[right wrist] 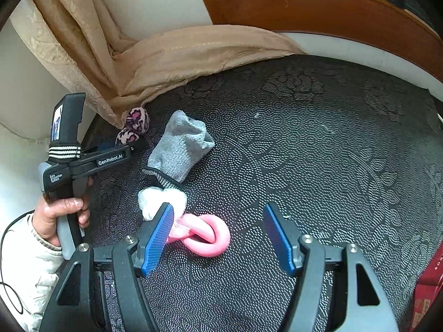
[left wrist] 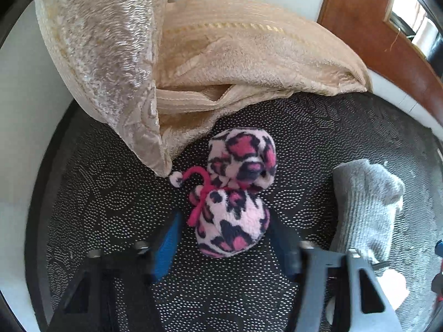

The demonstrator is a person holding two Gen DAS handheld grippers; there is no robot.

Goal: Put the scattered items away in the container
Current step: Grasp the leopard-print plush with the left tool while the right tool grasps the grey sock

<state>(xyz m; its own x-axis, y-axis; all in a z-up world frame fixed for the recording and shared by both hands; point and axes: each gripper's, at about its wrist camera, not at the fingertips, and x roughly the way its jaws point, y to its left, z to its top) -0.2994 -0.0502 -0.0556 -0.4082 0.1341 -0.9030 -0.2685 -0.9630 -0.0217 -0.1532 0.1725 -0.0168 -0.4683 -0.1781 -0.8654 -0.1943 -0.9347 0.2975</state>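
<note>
The leopard-print plush toy (left wrist: 235, 193) is bracketed by the half-open left gripper (left wrist: 225, 238), its long axis running away from the pads, which are not seen pressing; the right gripper (right wrist: 218, 235), wide and empty, is poised over the pink knotted ring (right wrist: 206, 236).

White lettering reading "GenRobot.AI" runs along the black side of the left gripper (right wrist: 130, 145), seen at the left of the right wrist view. A smaller white label sits lower on the same gripper's body, near the person's hand (right wrist: 62, 211), but is too small and blurred to read.
</note>
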